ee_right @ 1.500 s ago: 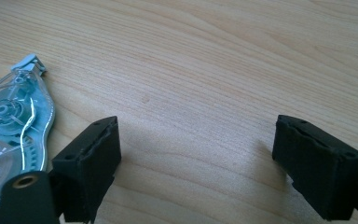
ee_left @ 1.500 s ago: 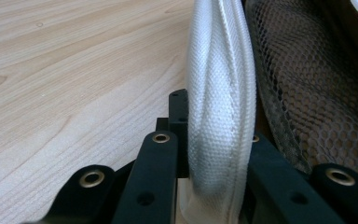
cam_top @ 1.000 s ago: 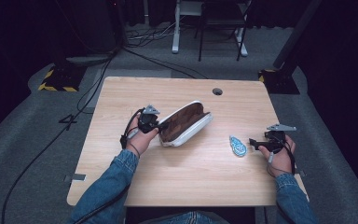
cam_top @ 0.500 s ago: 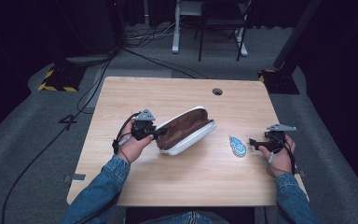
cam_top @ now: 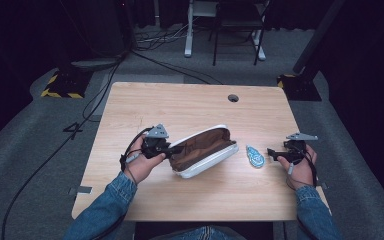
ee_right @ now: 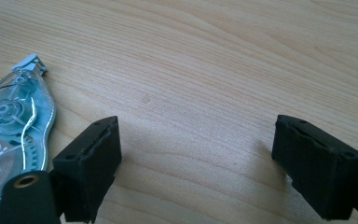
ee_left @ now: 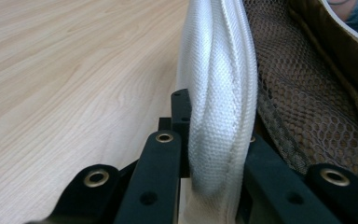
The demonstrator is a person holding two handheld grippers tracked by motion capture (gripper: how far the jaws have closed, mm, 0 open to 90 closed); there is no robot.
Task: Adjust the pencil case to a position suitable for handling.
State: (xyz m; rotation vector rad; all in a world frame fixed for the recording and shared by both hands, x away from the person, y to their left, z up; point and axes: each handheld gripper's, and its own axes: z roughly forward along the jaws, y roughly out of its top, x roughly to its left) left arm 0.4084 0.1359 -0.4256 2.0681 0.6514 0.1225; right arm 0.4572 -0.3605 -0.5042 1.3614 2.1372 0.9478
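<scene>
Pouch (cam_top: 203,151) first: the brown zip case with its white padded edge now lies near the middle of the wooden table (cam_top: 190,102), nearer to me and farther left than it was a second ago, and its long axis has swung so the far end points toward the right. That shift comes from my left gripper (cam_top: 172,148), which is clamped on the pouch's left end; in the left gripper view the jaws are pinched tight on the white woven rim (ee_left: 219,93), with the brown mesh lining (ee_left: 303,102) open beside it. The mouth gapes upward, so I judge the pouch is being steadied and held open to receive something. Just right of it, apart from it, lies the small blue correction-tape dispenser (cam_top: 254,156), unmoved. My right gripper (cam_top: 275,155) has not shifted either: it rests low at the right of the table with its jaws spread wide and empty, the dispenser (ee_right: 9,135) lying just beside its left jaw. Picking that up looks like the next job.
</scene>
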